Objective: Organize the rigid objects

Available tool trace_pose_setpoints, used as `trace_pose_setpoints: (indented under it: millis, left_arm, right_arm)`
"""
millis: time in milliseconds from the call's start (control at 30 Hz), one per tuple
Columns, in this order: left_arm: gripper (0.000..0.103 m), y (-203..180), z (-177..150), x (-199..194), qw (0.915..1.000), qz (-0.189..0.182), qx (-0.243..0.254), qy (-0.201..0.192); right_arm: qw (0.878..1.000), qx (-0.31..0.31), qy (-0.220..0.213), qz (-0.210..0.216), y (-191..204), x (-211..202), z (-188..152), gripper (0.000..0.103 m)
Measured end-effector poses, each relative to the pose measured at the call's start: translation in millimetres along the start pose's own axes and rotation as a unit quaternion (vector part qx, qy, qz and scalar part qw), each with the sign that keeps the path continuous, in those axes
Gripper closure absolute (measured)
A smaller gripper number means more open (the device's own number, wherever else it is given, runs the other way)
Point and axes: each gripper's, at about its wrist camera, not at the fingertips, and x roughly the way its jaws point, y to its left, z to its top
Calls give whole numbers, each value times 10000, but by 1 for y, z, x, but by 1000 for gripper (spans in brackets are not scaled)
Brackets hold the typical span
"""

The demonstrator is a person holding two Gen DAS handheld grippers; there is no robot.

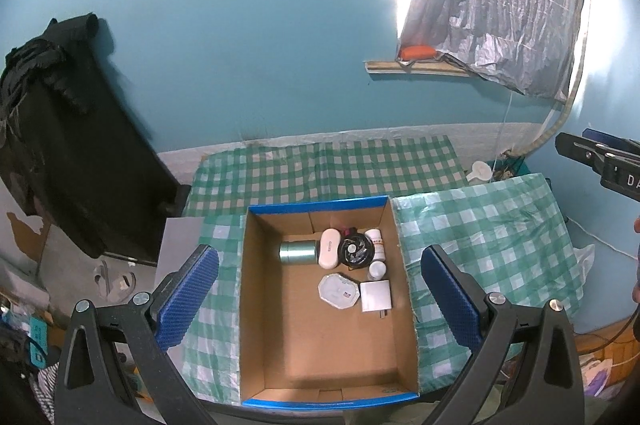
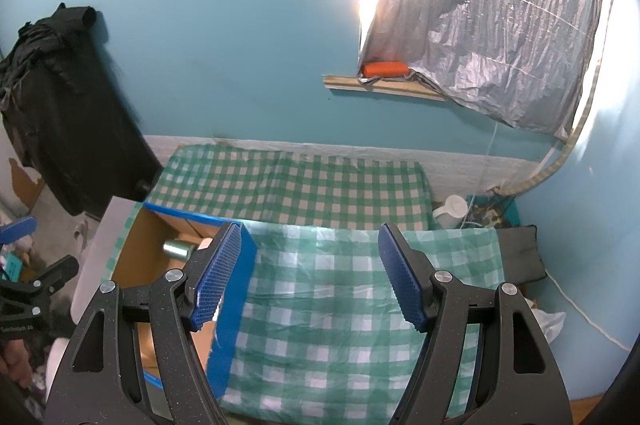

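Left tool (image 1: pixel 320 293) is hovering with its jaws standing wide and nothing between the pads — it is looking straight down into the cardboard box (image 1: pixel 256 305), which is filling the lower centre of its frame. The rigid objects are sitting bunched toward the box's upper right: a metal tin (image 1: pixel 298 251) lying on its side with its long axis running left–right, a white case (image 1: pixel 330 248), a black fan (image 1: pixel 355 252), a pill bottle (image 1: pixel 377 244), an octagonal dish (image 1: pixel 338 291) and a white charger (image 1: pixel 375 296).

Right tool (image 2: pixel 310 275) is also standing open and empty — it is hanging over bare checked cloth (image 2: pixel 340 265) on the counter, the box lying off at its lower left.

Judgement: the left tool is the nearer one; every object is lying ahead of and below it, slightly right of its midline.
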Motion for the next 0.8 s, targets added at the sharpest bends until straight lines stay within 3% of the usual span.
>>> trace_pose_setpoints:
  millis: [800]
  left_arm:
    - [1,-10,1,-2,9996,242,140,23]
  right_arm:
    - [10000,-54,22,30,-3,4,3,32]
